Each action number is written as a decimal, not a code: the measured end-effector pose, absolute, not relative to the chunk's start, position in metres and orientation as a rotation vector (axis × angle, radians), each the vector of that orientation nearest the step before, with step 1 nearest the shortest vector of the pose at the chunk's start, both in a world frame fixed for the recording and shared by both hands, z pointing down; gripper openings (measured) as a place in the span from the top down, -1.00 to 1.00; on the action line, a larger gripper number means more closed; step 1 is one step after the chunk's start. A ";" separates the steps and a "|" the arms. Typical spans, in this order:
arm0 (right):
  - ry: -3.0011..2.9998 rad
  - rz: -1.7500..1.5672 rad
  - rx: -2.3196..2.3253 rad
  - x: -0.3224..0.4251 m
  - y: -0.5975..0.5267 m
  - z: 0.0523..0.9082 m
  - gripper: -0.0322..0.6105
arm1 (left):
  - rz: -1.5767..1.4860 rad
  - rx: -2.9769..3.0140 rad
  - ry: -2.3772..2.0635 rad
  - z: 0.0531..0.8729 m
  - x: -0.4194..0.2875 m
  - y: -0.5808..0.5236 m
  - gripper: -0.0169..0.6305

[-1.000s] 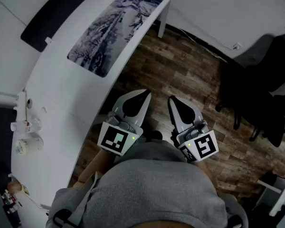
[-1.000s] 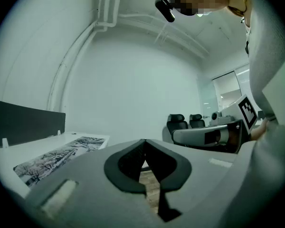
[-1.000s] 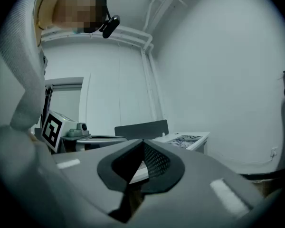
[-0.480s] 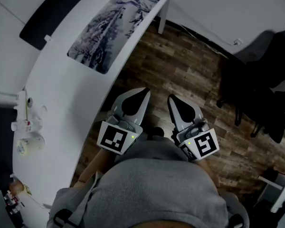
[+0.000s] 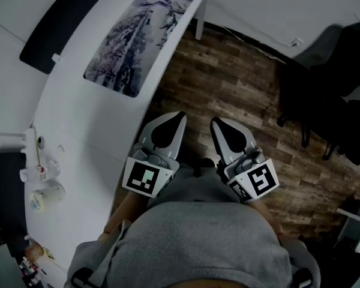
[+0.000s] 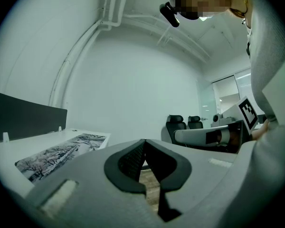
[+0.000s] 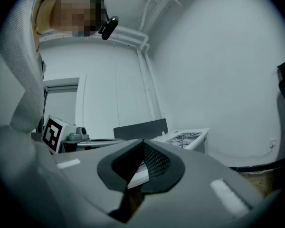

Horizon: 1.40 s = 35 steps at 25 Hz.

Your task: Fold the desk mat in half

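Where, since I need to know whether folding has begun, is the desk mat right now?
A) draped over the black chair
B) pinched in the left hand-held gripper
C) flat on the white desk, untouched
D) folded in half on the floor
C: the desk mat lies unfolded on the white desk, while the left hand-held gripper and right hand-held gripper are shut, empty and apart from it.

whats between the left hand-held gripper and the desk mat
Nothing stands there. In the head view, only a strip of wood floor and bare white desk separate the shut left hand-held gripper from the desk mat.
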State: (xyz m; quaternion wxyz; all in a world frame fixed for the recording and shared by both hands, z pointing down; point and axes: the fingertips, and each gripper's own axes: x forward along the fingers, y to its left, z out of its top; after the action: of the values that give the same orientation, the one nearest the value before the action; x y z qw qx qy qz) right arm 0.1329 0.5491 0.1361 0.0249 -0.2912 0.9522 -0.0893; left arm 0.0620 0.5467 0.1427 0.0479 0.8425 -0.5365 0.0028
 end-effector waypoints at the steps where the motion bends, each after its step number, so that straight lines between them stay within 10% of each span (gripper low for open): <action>1: 2.940 -0.284 -0.908 0.129 0.551 0.139 0.89 | 0.010 2.570 -1.628 0.145 0.059 0.548 0.94; 35: 3.016 -0.264 -0.727 0.119 0.301 0.141 0.89 | 0.026 2.515 -1.742 0.143 0.056 0.290 0.94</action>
State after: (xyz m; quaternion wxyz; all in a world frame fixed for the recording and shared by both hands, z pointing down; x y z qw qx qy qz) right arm 0.1194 0.3007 0.1409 0.0141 -0.2335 0.9686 -0.0847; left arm 0.0564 0.2902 0.1429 0.0412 0.8213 -0.5689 0.0084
